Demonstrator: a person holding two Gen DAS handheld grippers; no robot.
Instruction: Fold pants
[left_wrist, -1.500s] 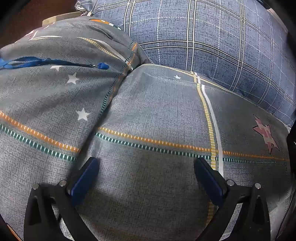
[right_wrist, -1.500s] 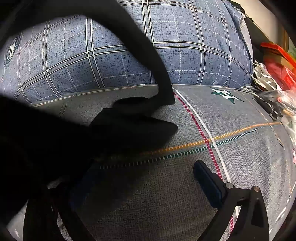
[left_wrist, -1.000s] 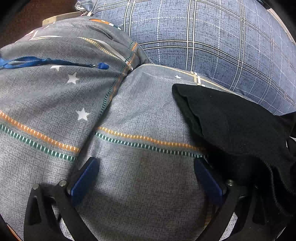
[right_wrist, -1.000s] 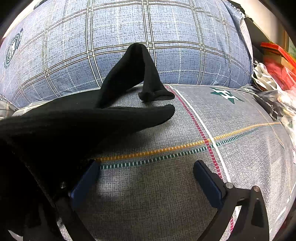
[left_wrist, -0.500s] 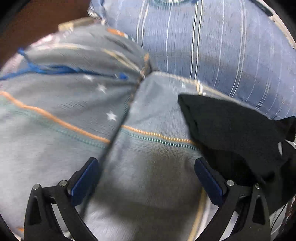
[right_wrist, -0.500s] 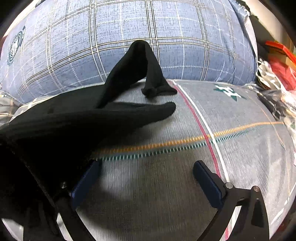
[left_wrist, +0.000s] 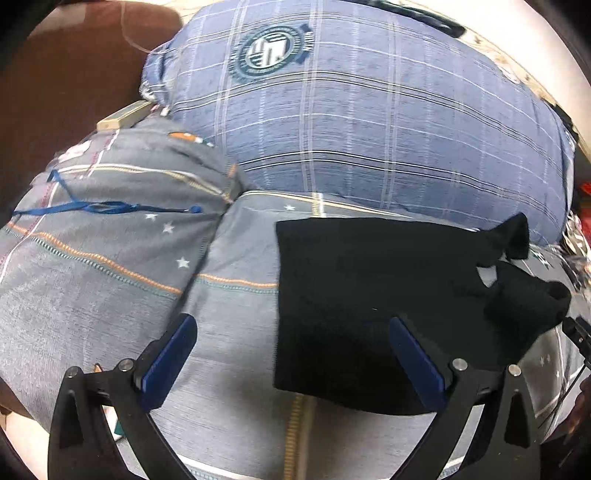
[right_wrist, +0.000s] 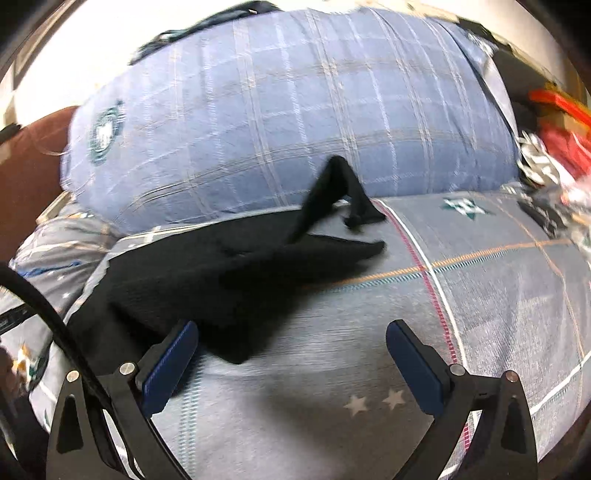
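I saw the black pants (left_wrist: 369, 295) lying flat on the grey bedcover (left_wrist: 229, 354), long axis running roughly 9 to 3 o'clock in the left cam. The wide straight edge sat at the 9 o'clock end; the two leg ends pointed toward 3 o'clock. One leg end (right_wrist: 340, 192) was humped up against the blue plaid pillow (right_wrist: 277, 122), the other lay flat just below it.

The bedcover had orange and green stripes w/ small white stars. The plaid pillow filled the 12 o'clock side in both cams. A grey pillow (left_wrist: 110, 229) w/ a blue cord (left_wrist: 107, 208) across it sat at 9 o'clock in the left cam. Brown upholstery (left_wrist: 66, 66) showed at 10 o'clock, red clutter (right_wrist: 561, 140) at 2 o'clock in the right cam; too blurred to ID.

Left gripper (left_wrist: 291, 350) was spread wide, holding nothing; its right finger (left_wrist: 417, 362) was over the pants, contact unclear. Right gripper (right_wrist: 291, 354) was also spread wide and empty, its left finger (right_wrist: 170, 365) at the pants' near corner.
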